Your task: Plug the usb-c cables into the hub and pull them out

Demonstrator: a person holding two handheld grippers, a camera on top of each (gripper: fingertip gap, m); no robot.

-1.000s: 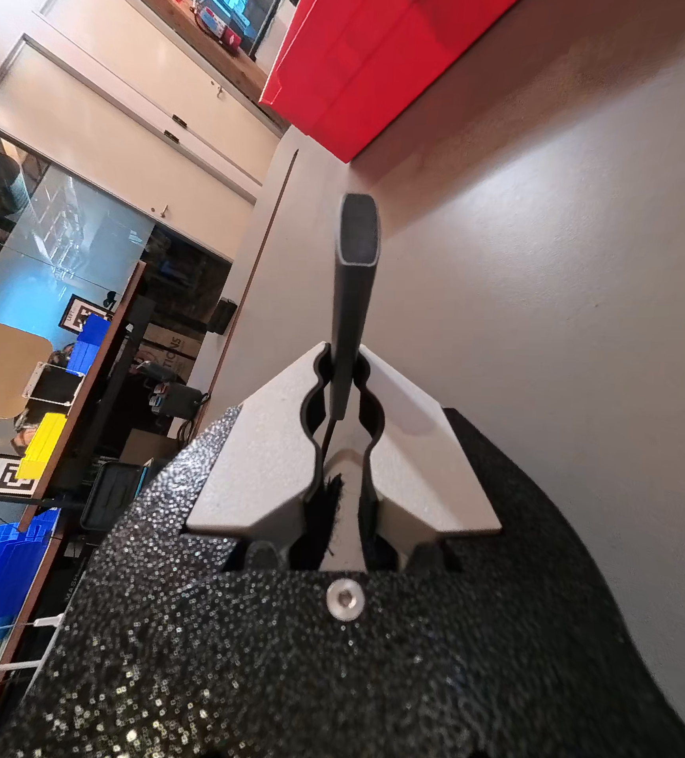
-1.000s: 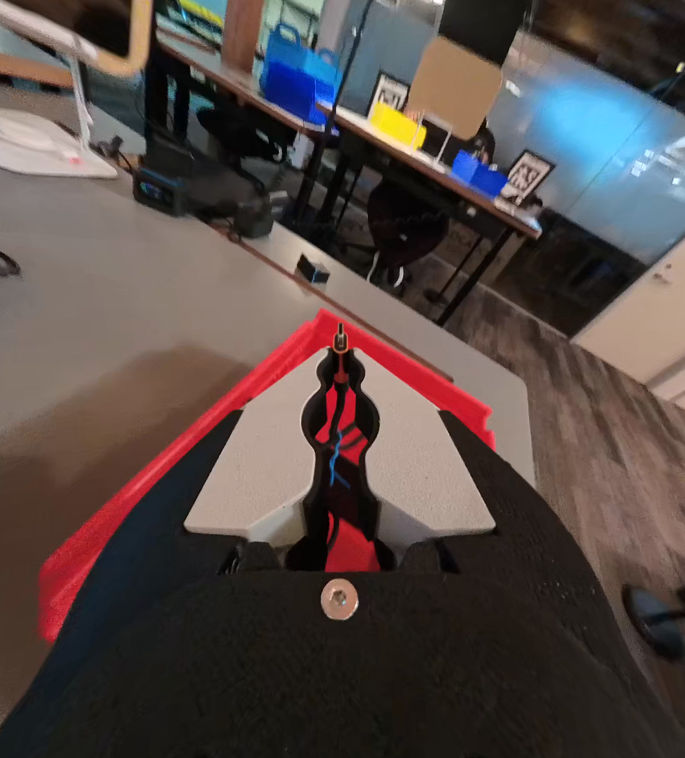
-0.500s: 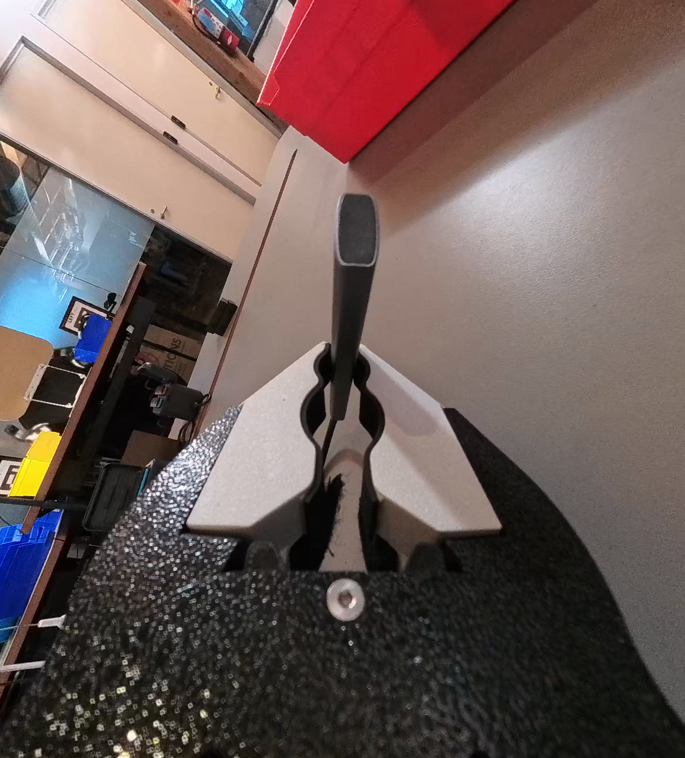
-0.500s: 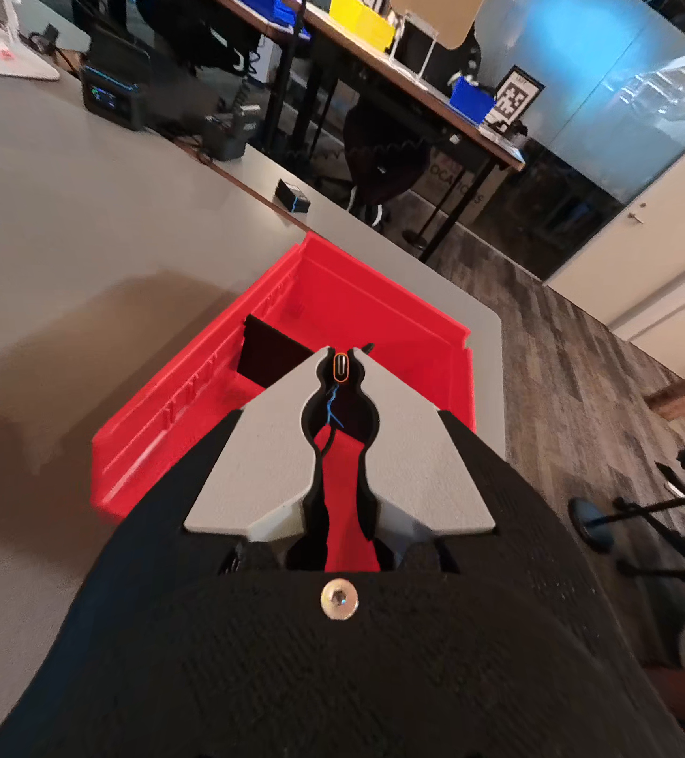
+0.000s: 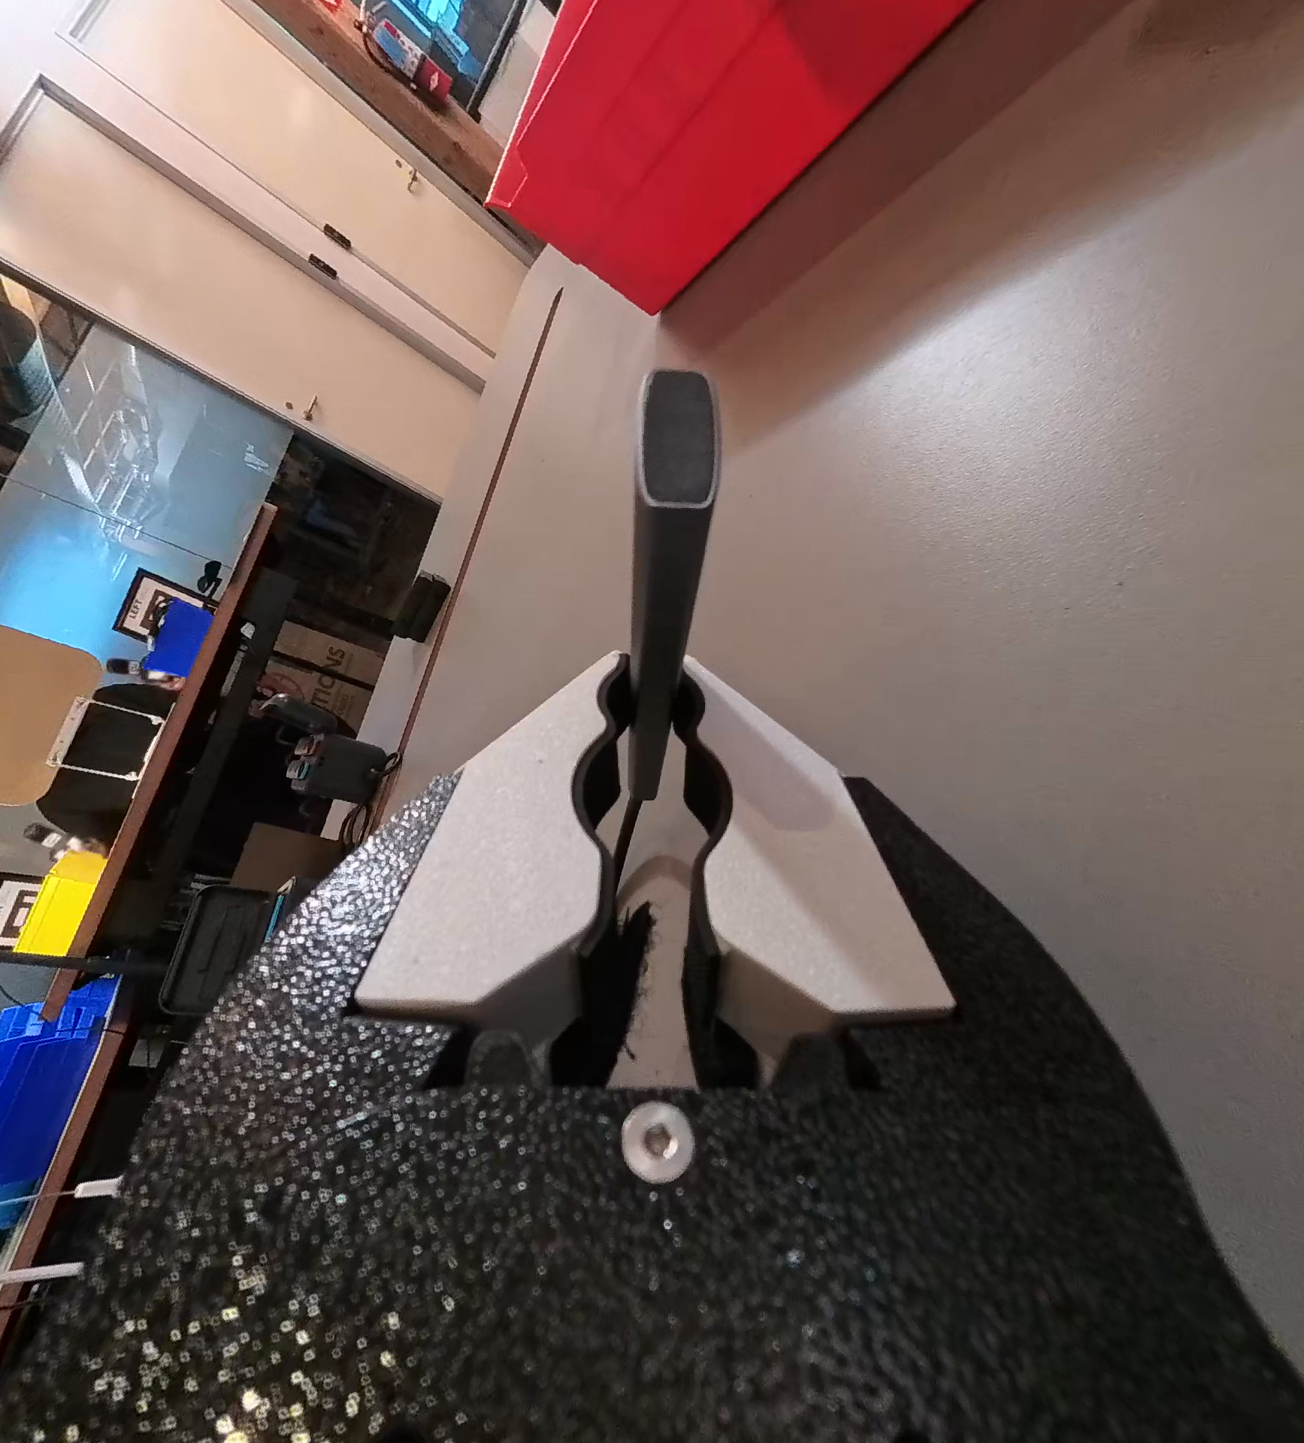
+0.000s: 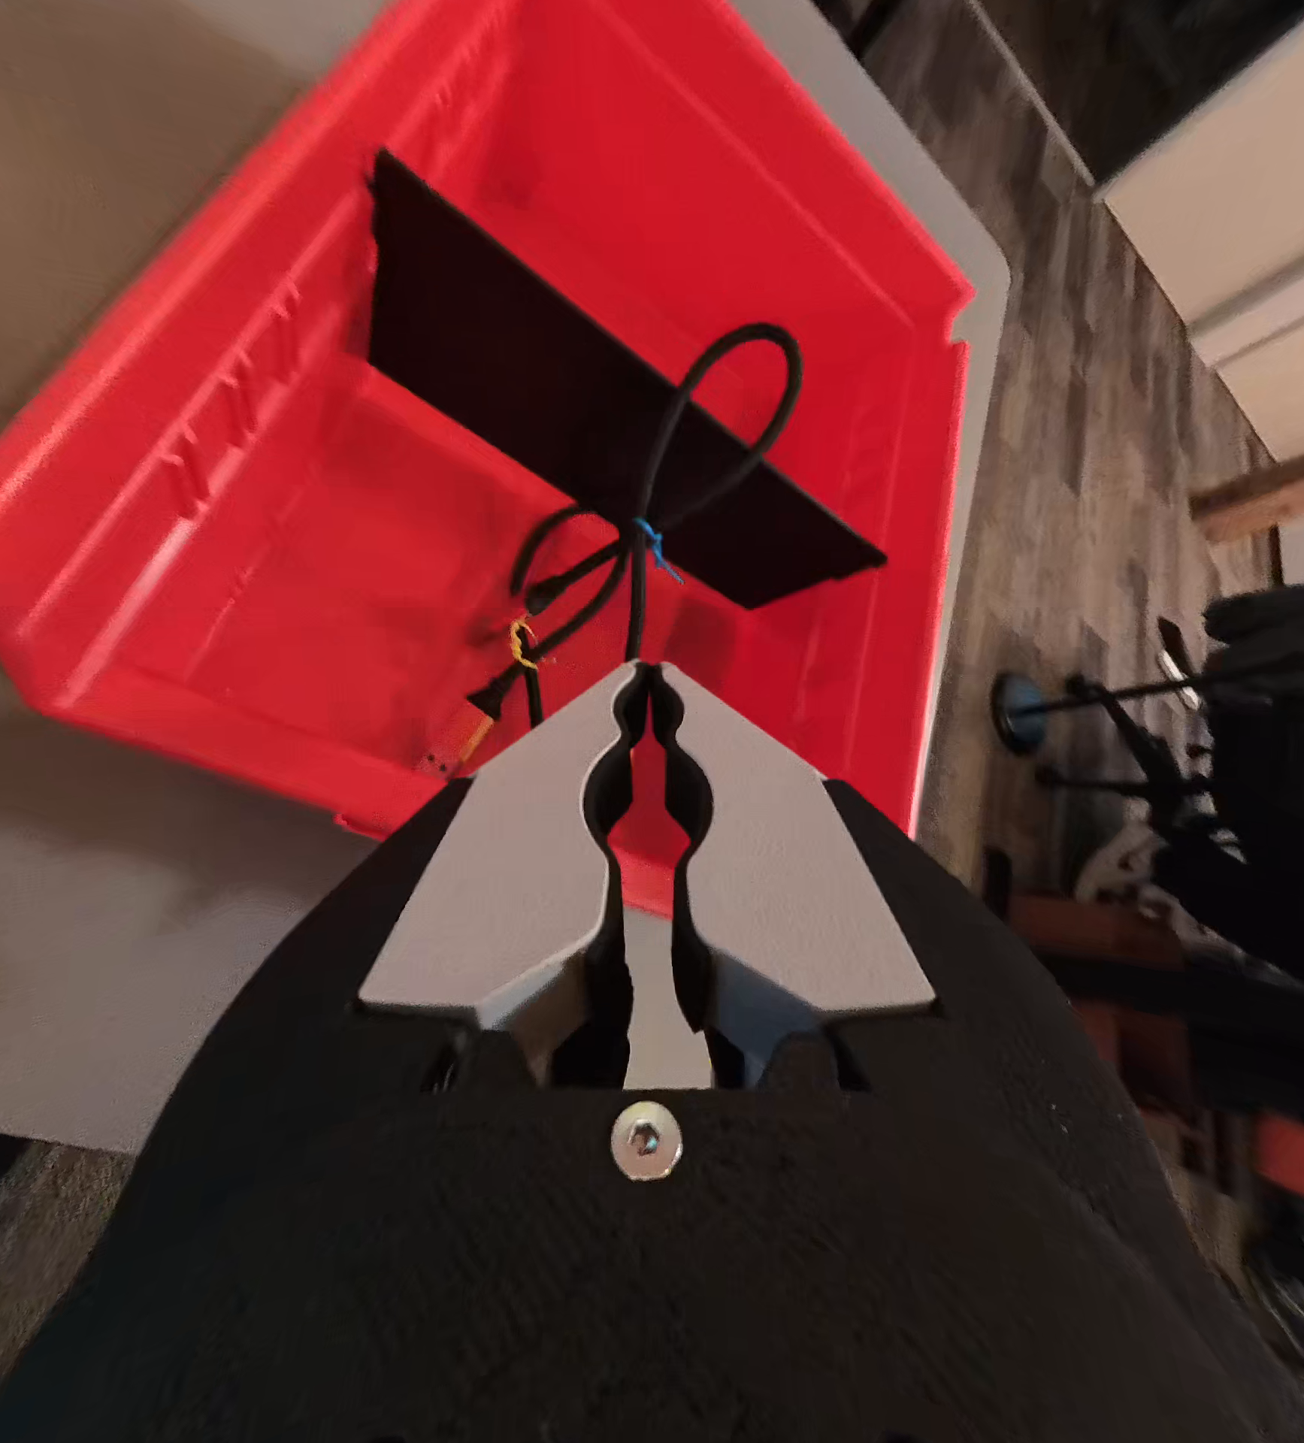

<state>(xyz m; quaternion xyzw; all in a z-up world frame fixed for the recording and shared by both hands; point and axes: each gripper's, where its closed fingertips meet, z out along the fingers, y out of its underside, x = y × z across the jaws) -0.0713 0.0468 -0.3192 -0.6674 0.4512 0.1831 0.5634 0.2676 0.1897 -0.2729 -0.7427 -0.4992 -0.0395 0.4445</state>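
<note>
My left gripper (image 5: 652,691) is shut on the dark grey hub (image 5: 672,546). The hub is a slim bar that sticks out forward past the fingertips, above the grey table (image 5: 1062,625). My right gripper (image 6: 647,673) is shut on a black usb-c cable (image 6: 719,437) bound with a blue tie (image 6: 655,543). The cable loops out ahead of the fingertips, over the inside of the red bin (image 6: 258,484). A second black cable with a yellow tie (image 6: 523,634) lies in the bin, its plug end (image 6: 477,730) near the front wall.
A black divider (image 6: 523,367) stands across the red bin. The bin also shows at the top of the left wrist view (image 5: 711,117). The table edge and wooden floor (image 6: 1086,468) lie right of the bin. Desks with blue and yellow bins (image 5: 63,913) stand beyond the table. Left tips to right tips: about 40 centimeters.
My right gripper has moved over the red bin and tilted down into it; the cable now hangs ahead of its fingertips. My left gripper and the hub have barely moved.
</note>
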